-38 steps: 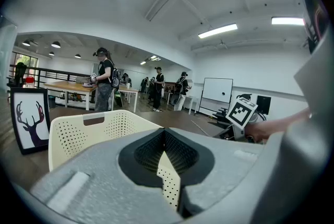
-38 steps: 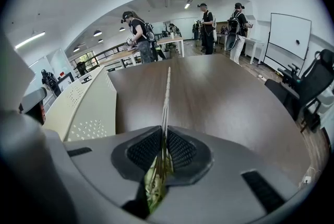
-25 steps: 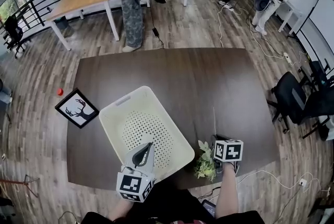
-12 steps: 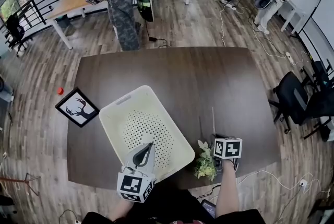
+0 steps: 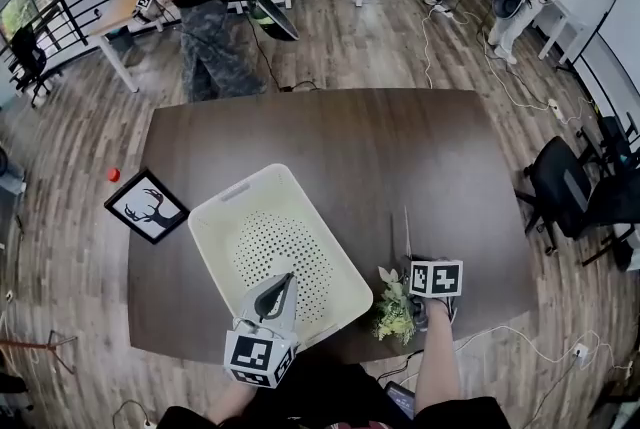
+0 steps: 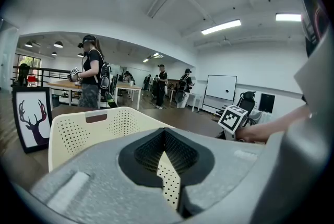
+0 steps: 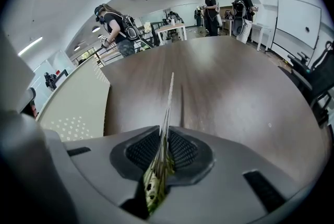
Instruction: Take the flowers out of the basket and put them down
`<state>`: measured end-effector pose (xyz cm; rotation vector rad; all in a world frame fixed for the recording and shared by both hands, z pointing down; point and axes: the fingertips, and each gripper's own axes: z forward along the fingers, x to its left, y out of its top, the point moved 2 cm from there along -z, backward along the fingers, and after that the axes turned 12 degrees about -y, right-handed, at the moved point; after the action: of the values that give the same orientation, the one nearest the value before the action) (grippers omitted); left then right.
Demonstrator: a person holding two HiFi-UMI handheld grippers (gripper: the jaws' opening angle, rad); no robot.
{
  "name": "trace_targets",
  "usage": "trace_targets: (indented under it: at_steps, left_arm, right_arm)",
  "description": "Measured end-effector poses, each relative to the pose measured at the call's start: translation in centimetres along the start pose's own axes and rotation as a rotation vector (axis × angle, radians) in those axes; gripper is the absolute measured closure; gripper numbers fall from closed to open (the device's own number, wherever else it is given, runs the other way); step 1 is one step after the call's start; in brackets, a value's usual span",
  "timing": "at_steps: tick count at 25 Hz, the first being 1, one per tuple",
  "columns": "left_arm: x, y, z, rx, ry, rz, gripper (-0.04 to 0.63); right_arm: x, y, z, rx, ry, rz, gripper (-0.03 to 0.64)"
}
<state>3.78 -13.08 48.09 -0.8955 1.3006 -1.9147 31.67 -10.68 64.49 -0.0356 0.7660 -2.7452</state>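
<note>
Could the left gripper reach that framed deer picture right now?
Probably not at once. The left gripper is clamped on the wall of the basket, so it would have to let go first. The framed deer picture stands just beside the basket, nothing between.

Grey grippers [image 5: 283,281] with black-and-white marker cubes [image 5: 259,358]

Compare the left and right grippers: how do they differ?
The left gripper clamps the basket rim; the right gripper holds the flowers by the stems, fingers just easing open. The left points nearly level; the right tilts down at the table. Both carry marker cubes.
</note>
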Motion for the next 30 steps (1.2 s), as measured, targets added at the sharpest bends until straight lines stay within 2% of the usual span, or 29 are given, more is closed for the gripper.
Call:
trace_targets:
  at_steps: [13,23,26,30]
  left_arm:
    - [0.1,0.1,0.2,-0.005,0.004,-0.009,0.594]
    - [0.2,0.3,0.0,-0.027,-0.009,-0.026,0.594]
    - [0.3,0.5,-0.1,-0.034,-0.008,-0.028,0.594]
    - [0.3,0.4,-0.2,-0.038,-0.009,-0.026,0.594]
  right_arm:
    - [-0.3,-0.2,0.7,0.065,0.046,0.038,0.529]
    - [-0.6,0.1,-0.2,0.06,0.035,0.024,0.507]
    - [-0.9,0.3,-0.7,0.068,0.031,0.026,0.469]
    - [-1.4,0.8,-1.4,0.043,0.031,0.05,0.471]
